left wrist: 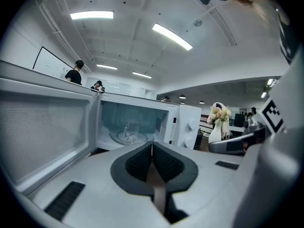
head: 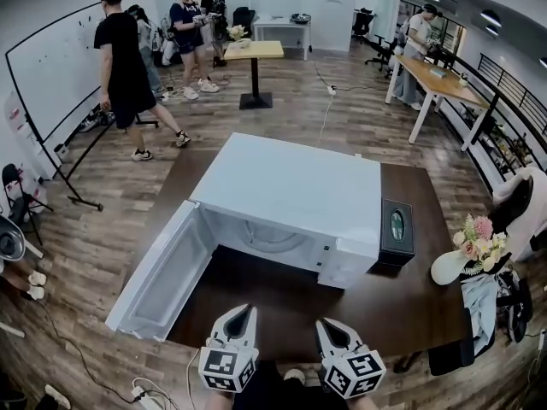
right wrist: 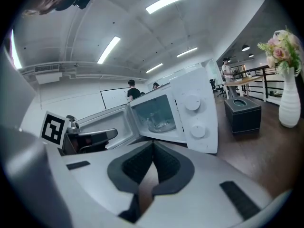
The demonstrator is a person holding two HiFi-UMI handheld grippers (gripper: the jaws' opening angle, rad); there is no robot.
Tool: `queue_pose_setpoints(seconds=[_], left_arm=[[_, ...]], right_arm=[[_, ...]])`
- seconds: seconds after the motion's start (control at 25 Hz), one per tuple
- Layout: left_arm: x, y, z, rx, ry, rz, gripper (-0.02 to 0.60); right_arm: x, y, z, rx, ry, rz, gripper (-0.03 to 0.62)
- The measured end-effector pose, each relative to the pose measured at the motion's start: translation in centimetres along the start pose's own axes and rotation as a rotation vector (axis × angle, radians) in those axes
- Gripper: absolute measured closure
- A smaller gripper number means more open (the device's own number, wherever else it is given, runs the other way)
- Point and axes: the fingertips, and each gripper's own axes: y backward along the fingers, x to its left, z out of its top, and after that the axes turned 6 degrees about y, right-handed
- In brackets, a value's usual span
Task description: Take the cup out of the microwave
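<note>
White microwave (head: 291,190), seemingly clear cup (left wrist: 127,130), dark brown table (head: 410,306)

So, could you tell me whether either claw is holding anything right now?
Nothing is held: the left claw and right claw are both shut, empty.

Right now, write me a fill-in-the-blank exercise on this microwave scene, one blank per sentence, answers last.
The door of the microwave stands ____.
The clear cup sits ____ the microwave.
The left tool and the right tool both have their jaws ____, with nothing between them.
The white vase to the right of the microwave holds ____.
Missing words: open; inside; shut; flowers.
</note>
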Motion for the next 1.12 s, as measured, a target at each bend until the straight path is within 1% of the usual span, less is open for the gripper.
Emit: queue_pose_setpoints(seconds=[0.12, 0.24, 0.32, 0.64, 0.68, 0.72, 0.76, 0.88, 1.0, 1.04, 1.12], left_arm=[[0.9, -1.9, 0.6, 0.006, -0.005, -0.001, 0.574], [2.2, -3.9, 1.3, 0.004, -0.014, 0.022, 0.574], [2.9, -5.1, 1.6, 0.001, -0.017, 0.038, 0.574], [5.7, -11.3, 3.5, -0.005, 0.001, 0.054, 0.568], [6.0, -11.9, 3.7, -0.004, 0.003, 0.052, 0.538], [6.2, -12.6, 4.0, -0.004, 0.005, 0.047, 0.483], [6.4, -13.1, 4.2, -0.008, 0.003, 0.043, 0.443], [7.0, -14.8, 5.1, -0.034, -0.027, 0.043, 0.346], [7.7, -16.6, 5.7, -0.042, -0.038, 0.039, 0.258], [7.8, -17.3, 5.8, -0.042, -0.04, 0.034, 0.238], [8.0, -18.8, 5.8, -0.026, -0.048, 0.017, 0.217]], right_arm=[[-0.7, -1.0, 0.7, 0.005, 0.024, -0.021, 0.602], [-1.3, -2.1, 1.5, 0.006, 0.019, -0.031, 0.602], [-1.5, -2.6, 1.5, 0.014, 0.013, -0.036, 0.602], [-1.8, -5.5, 1.1, 0.064, -0.01, -0.038, 0.602], [-1.8, -5.9, 1.1, 0.069, -0.012, -0.037, 0.602], [-1.8, -6.2, 1.0, 0.074, -0.015, -0.038, 0.602], [-1.9, -6.4, 0.9, 0.079, -0.018, -0.04, 0.602], [-2.0, -7.3, 0.7, 0.09, -0.028, -0.044, 0.602], [-1.9, -8.2, 0.5, 0.098, -0.034, -0.038, 0.602], [-1.8, -8.4, 0.4, 0.101, -0.036, -0.036, 0.602], [-1.7, -8.9, 0.1, 0.109, -0.039, -0.032, 0.602]])
